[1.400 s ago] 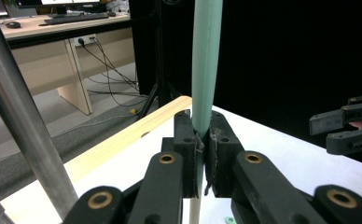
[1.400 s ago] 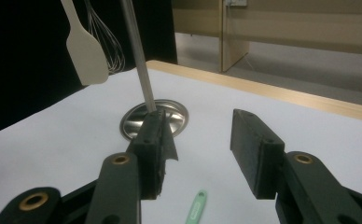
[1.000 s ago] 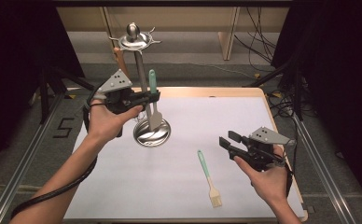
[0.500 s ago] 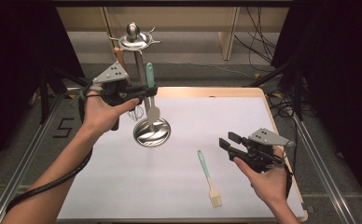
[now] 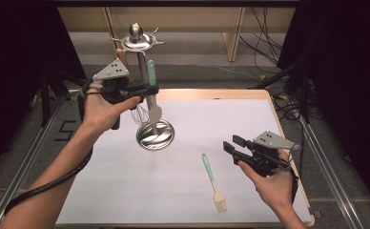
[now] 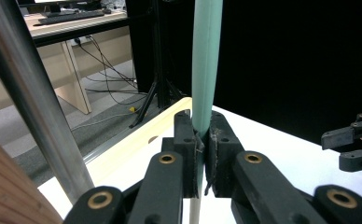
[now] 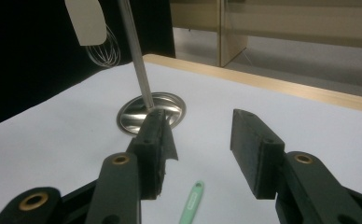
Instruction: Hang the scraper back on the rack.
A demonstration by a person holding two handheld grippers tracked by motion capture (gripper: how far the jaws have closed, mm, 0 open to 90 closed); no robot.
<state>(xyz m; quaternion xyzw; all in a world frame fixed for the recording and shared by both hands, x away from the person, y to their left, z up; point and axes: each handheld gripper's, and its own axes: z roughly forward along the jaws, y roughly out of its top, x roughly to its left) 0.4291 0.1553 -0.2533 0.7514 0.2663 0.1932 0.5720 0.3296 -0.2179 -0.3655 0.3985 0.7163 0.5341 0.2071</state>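
at about ten o'clock in the high view the left gripper [image 5: 147,88] is held up off the table, jaws pinched on the mint-green handle of a spatula [image 5: 151,93]. the spatula stands upright, handle up and pale blade down, hanging just in front of the steel pole of the utensil stand [image 5: 140,57]. in the left gripper view the two black pads press flat against the green handle [image 6: 206,65] from both sides, with the pole [image 6: 34,102] rising slantwise at nine o'clock and a wooden handle at the seven o'clock corner. a wire whisk [image 5: 139,114] hangs beside the pole, just left of the spatula blade. the stand's round mirror-like base [image 5: 155,135] sits on the white mat [image 5: 183,191], a little left of centre; its hook ring tops the pole at twelve o'clock.

moving right, a pastry brush [image 5: 213,181] with a green handle and pale bristles lies flat on the mat at about five o'clock, bristles toward the person, well apart from the stand base.

at four o'clock the right gripper [image 5: 231,147] hovers low above the mat, just right of the brush, jaws spread and nothing between them. in the right gripper view the brush handle's end [image 7: 191,203] lies at six o'clock between the parted jaws, the base [image 7: 152,112] at eleven o'clock, and the spatula blade [image 7: 87,21] hangs at the upper left.
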